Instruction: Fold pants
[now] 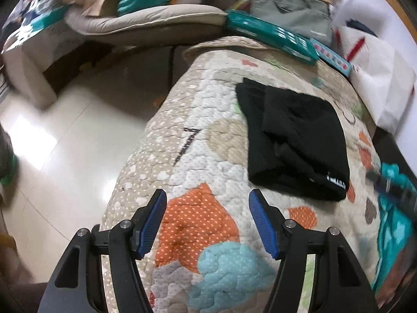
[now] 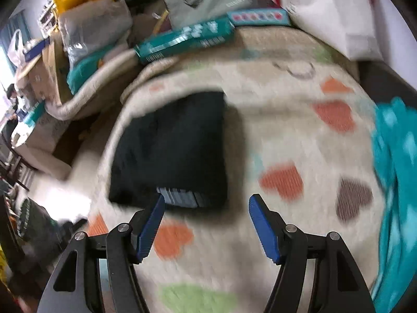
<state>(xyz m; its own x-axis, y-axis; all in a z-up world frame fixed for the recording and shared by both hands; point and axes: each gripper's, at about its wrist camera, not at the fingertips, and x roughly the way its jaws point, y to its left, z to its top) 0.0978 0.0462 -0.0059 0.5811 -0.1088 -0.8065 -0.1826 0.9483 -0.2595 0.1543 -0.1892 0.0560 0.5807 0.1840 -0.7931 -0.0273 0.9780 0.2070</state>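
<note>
The black pants [image 1: 294, 138] lie folded into a compact rectangle on a quilted patchwork blanket [image 1: 198, 156], with a white label near their front right corner. They also show in the blurred right wrist view [image 2: 172, 148]. My left gripper [image 1: 207, 198] is open and empty, hovering over the blanket in front and to the left of the pants. My right gripper [image 2: 207, 203] is open and empty, just in front of the pants' near edge. The right gripper also appears at the right edge of the left wrist view [image 1: 391, 182], blurred.
A teal box [image 1: 271, 36], a grey bag [image 1: 292, 10] and a white paper bag [image 1: 378, 73] sit at the blanket's far end. A teal cloth [image 2: 396, 169] lies at the right. The blanket's left edge drops to a glossy floor [image 1: 65, 143]. A cushion [image 1: 146, 20] and clutter lie beyond.
</note>
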